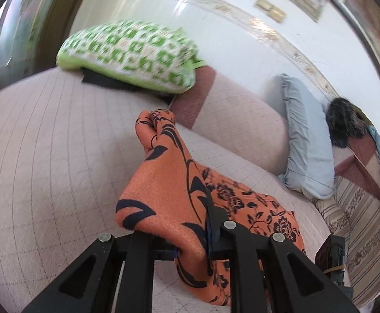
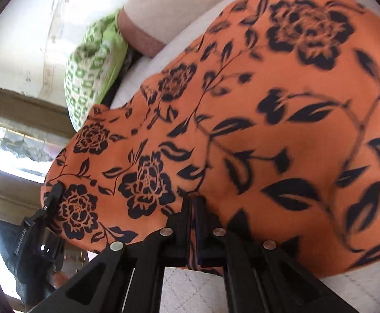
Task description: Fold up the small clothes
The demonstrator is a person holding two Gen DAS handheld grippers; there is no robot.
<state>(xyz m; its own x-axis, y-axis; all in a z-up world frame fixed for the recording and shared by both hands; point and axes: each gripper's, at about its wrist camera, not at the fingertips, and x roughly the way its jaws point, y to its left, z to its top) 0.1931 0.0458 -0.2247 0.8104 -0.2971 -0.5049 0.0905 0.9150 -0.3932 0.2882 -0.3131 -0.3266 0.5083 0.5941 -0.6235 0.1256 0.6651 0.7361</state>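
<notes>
An orange cloth with black flower print (image 1: pixel 169 190) hangs lifted above a pale quilted sofa seat (image 1: pixel 46 156). My left gripper (image 1: pixel 210 224) is shut on an edge of it, and the cloth drapes over the fingers and trails forward in a twisted strip. In the right wrist view the same orange cloth (image 2: pixel 255 130) spreads wide and fills most of the frame. My right gripper (image 2: pixel 195 208) is shut on its lower edge. The left gripper (image 2: pixel 51 198) shows there too, clamped on the cloth's far left corner. The right gripper's body (image 1: pixel 333 255) shows at the left view's lower right.
A green and white patterned cushion (image 1: pixel 135 52) lies at the sofa's far end over a dark cloth (image 1: pixel 103 82). A grey-blue pillow (image 1: pixel 307 140) leans on the backrest (image 1: pixel 242 120). A dark furry item (image 1: pixel 344 122) and a striped cover (image 1: pixel 359 224) are at right.
</notes>
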